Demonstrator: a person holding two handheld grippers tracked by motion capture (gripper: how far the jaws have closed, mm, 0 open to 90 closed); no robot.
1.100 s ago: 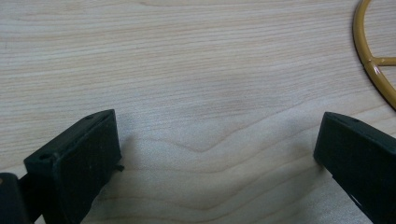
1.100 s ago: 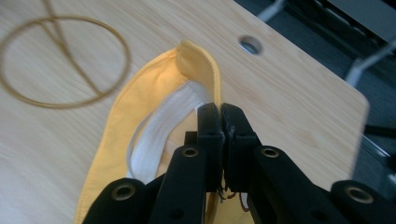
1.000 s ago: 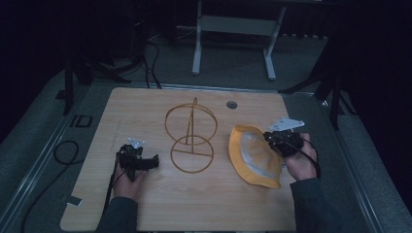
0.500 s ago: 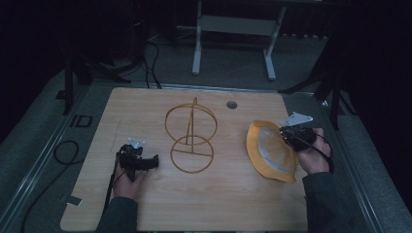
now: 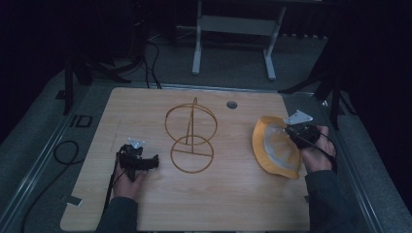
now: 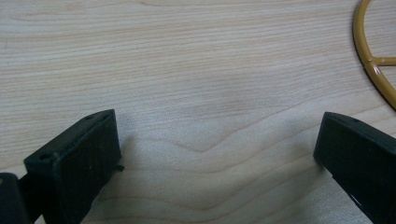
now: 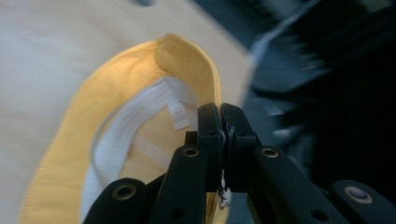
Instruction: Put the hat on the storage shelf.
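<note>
Since the earlier high view the hat has slid toward the right edge of the frame with the right gripper, away from the wire stand at centre; I judge it is being dragged off. The left gripper rests at lower left.

Left gripper view: jaws wide apart over bare table.

Right gripper view: jaws pinched tight on the hat's brim; the upturned hat holds nothing

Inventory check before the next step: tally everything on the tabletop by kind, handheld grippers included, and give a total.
Yellow hat: 1
Gold wire stand: 1
Handheld grippers: 2, the left gripper and the right gripper
Total: 4
</note>
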